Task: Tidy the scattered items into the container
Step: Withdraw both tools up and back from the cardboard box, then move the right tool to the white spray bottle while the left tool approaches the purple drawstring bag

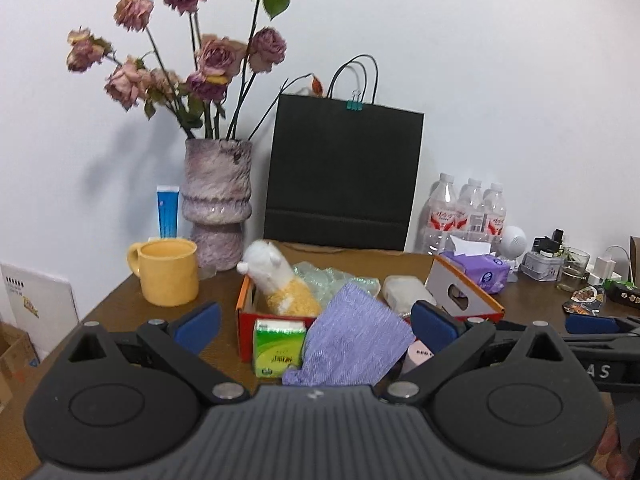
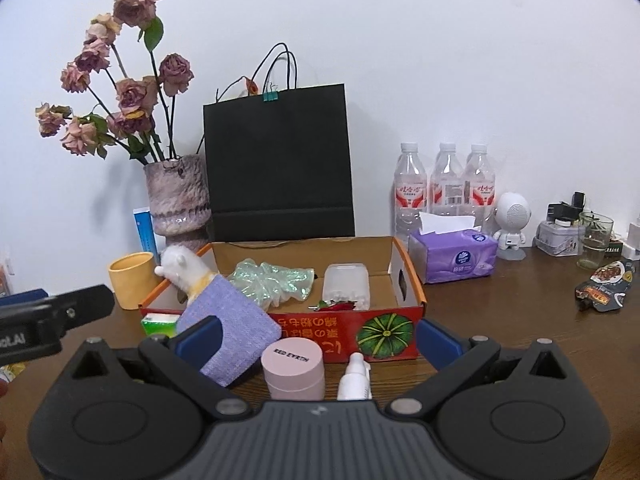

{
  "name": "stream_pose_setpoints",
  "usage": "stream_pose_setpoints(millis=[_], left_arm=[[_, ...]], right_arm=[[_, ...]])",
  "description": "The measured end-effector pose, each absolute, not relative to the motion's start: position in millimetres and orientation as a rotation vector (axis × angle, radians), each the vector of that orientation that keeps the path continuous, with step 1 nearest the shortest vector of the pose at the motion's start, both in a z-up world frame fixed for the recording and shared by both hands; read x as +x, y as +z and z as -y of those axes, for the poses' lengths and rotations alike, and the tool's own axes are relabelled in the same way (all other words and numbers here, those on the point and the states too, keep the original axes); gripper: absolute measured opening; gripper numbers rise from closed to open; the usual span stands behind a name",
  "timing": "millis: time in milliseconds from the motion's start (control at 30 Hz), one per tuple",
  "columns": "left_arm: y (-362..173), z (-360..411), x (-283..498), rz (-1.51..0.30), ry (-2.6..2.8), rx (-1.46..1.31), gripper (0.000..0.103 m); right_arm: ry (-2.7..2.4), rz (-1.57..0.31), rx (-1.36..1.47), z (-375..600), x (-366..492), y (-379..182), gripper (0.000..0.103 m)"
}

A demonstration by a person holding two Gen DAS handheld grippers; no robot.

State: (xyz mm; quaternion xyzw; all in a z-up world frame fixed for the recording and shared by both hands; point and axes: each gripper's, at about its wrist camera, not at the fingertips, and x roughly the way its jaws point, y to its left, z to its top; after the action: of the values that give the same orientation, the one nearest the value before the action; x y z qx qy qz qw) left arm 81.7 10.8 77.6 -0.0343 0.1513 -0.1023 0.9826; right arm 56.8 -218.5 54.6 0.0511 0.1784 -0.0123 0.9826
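An open red-and-orange cardboard box (image 2: 348, 336) sits mid-table. It holds a white-and-yellow plush toy (image 2: 186, 270), bubble wrap (image 2: 272, 280) and a white case (image 2: 346, 284). A purple cloth (image 1: 352, 340) drapes over its front left corner. In front of the box stand a green tissue pack (image 1: 276, 348), a pink jar (image 2: 292, 368) and a small white bottle (image 2: 356, 376). My left gripper (image 1: 316, 326) is open, facing the cloth and tissue pack. My right gripper (image 2: 320, 342) is open, with the jar and bottle just ahead between its fingers.
A yellow mug (image 1: 168, 276), a vase of dried roses (image 1: 218, 208) and a black paper bag (image 1: 344, 172) stand behind the box. To its right are water bottles (image 2: 444, 184), a purple tissue pack (image 2: 452, 256), a glass (image 2: 594, 240) and a snack packet (image 2: 604, 284).
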Motion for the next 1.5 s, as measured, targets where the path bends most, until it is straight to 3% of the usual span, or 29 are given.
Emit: stream_pose_setpoints(millis=[667, 1500], left_arm=[[36.5, -7.7, 87.9, -0.320, -0.179, 0.004, 0.103], [7.1, 3.3, 116.0, -0.463, -0.224, 0.056, 0.103]], right_arm=[[-0.039, -0.431, -0.008, 208.5, 61.1, 7.3, 0.103], [-0.096, -0.546, 0.040, 221.3, 83.6, -21.9, 0.099]])
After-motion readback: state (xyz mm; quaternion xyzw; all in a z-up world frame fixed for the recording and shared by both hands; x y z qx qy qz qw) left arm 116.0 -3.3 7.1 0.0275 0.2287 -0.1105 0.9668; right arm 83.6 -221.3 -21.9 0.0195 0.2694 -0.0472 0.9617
